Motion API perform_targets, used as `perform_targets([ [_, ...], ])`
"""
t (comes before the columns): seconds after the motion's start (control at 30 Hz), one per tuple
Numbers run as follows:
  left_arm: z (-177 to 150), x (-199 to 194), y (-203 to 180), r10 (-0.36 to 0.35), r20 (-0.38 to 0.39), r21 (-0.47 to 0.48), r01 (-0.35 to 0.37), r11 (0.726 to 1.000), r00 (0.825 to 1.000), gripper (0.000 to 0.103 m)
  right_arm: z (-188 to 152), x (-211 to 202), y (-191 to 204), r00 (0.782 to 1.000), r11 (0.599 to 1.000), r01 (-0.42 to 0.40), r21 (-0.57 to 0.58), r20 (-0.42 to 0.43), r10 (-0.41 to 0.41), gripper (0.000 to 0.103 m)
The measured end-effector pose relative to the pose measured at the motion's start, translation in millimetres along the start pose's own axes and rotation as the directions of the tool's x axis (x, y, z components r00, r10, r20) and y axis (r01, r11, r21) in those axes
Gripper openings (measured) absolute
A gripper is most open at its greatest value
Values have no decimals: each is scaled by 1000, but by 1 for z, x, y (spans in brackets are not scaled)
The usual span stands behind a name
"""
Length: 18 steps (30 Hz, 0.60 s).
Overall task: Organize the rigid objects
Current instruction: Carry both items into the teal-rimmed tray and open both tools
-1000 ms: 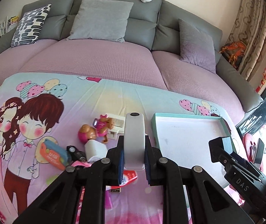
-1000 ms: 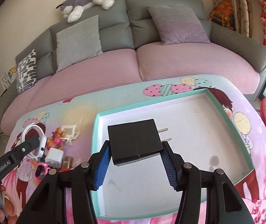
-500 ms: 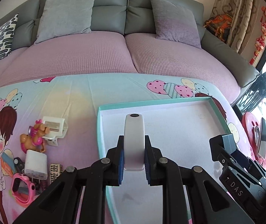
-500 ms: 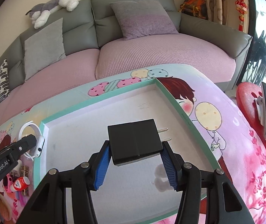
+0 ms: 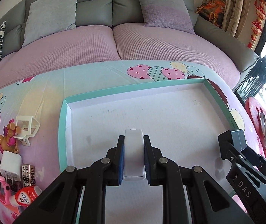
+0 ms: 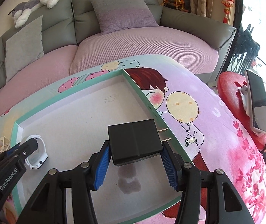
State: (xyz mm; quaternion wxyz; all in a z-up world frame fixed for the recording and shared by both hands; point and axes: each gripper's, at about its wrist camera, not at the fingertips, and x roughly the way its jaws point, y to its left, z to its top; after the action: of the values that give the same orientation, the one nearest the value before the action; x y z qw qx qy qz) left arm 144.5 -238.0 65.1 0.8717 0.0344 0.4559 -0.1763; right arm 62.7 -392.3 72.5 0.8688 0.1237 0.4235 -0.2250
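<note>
Left gripper (image 5: 133,156): pads clamped on a white smartwatch (image 5: 134,154), held at lower centre of the left wrist view, above the white floor of the teal-rimmed tray (image 5: 63,128).

Right gripper (image 6: 134,160): blue pads pressed on both sides of a black plug adapter (image 6: 135,141), prongs pointing right, held over the tray near its right wall.

Left of the tray, on the cartoon-print cloth (image 5: 45,89): white charger (image 5: 9,165), pink watch (image 5: 1,189), white clip (image 5: 26,127).
</note>
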Motion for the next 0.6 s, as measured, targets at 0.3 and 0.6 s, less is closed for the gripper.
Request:
perform_targets([
  [0.3,-4,3,0,36,-10,3,-36,999,999,37,1,1,3,1000,1000,-4,-20,-16,3,57],
  [0.6,-3,-8,8,69,19,-15,-69,998,997,82,2,-6,5,1000,999,-17,-27,-7,17,64],
])
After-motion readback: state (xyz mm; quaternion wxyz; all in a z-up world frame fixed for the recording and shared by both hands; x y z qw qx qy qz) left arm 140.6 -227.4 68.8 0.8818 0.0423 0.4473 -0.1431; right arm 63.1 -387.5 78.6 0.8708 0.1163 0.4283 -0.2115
